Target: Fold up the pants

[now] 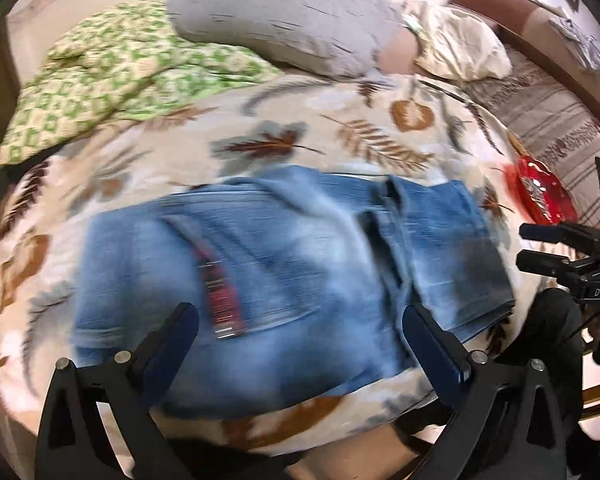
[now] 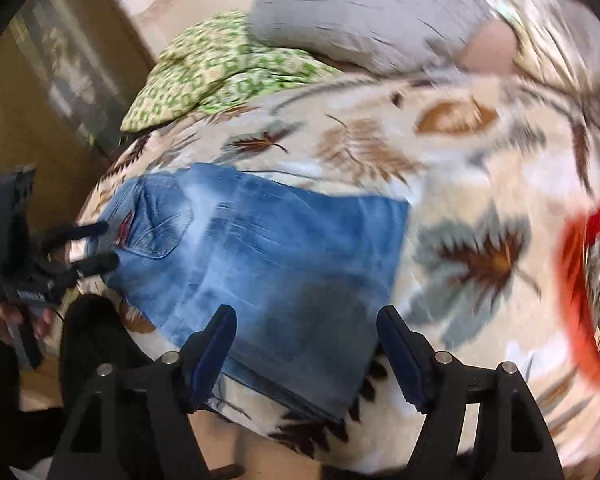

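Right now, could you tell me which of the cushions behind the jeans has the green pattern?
The green-and-cream checked cushion, at the left beside the plain grey pillow; the cream one has no green pattern.

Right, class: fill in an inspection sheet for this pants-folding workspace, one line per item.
Surface: leaf-print blanket on a bed.
Job's things: jeans lie folded on it, back pocket up.
Clutter: red packet, green patterned cloth, grey pillow.
Grippers: left gripper and right gripper open over the jeans, nothing between the fingers.
Cables: thin black one by the person's hand.
Surroundings: wooden furniture at the left; blurred.
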The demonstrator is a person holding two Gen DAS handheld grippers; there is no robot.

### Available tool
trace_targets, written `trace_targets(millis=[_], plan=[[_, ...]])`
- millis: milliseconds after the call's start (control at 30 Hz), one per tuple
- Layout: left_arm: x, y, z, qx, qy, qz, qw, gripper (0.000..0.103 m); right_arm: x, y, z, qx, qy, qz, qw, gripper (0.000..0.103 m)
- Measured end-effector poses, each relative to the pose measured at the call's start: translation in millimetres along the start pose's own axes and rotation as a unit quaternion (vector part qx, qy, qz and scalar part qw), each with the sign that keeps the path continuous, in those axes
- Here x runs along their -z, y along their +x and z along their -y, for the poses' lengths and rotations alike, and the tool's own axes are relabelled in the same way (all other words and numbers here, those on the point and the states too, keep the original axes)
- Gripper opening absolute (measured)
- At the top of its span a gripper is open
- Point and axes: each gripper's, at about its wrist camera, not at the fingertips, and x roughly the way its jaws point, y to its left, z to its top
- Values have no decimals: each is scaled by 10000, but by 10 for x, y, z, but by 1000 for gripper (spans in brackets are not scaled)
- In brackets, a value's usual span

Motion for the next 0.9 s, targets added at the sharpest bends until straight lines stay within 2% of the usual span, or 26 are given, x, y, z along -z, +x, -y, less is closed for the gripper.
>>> trace_targets(millis=[133,267,433,533,667,700,767,800,833,900], plan=[[-26,-35,-234,-122,67,-31,9999,101,-91,119,-280,-13,-627,-46,9980,76],[-236,-22,-126,470,334,148,9982,101,-164,268,-331,270,-924,-44,9953,76],[-632,347,313,925,602,78,9939,101,-388,337,77,325,-251,-51,9991,76],[-853,701,544,1066,531,-72,9929,101,-482,409,347,419,95,-132,9990,76],[-1009,1079,731,1119,463,-367,9920,101,-527,603,586,290,474,-360,9978,75],[-1025,1157,767,1127,478,-431,9915,95,-527,651,619,273,506,-397,9976,75],[-1021,1280,818,1089,526,-603,9908,63,-518,767,673,222,607,-464,9968,70],[-1012,1347,830,1095,547,-743,9897,29,-515,802,688,161,665,-460,9966,65],[-995,1423,841,1099,552,-929,9881,20,-520,847,727,3,805,-430,9958,60],[-956,1453,850,1069,694,-896,9878,19,-525,897,765,-65,958,-395,9946,55]])
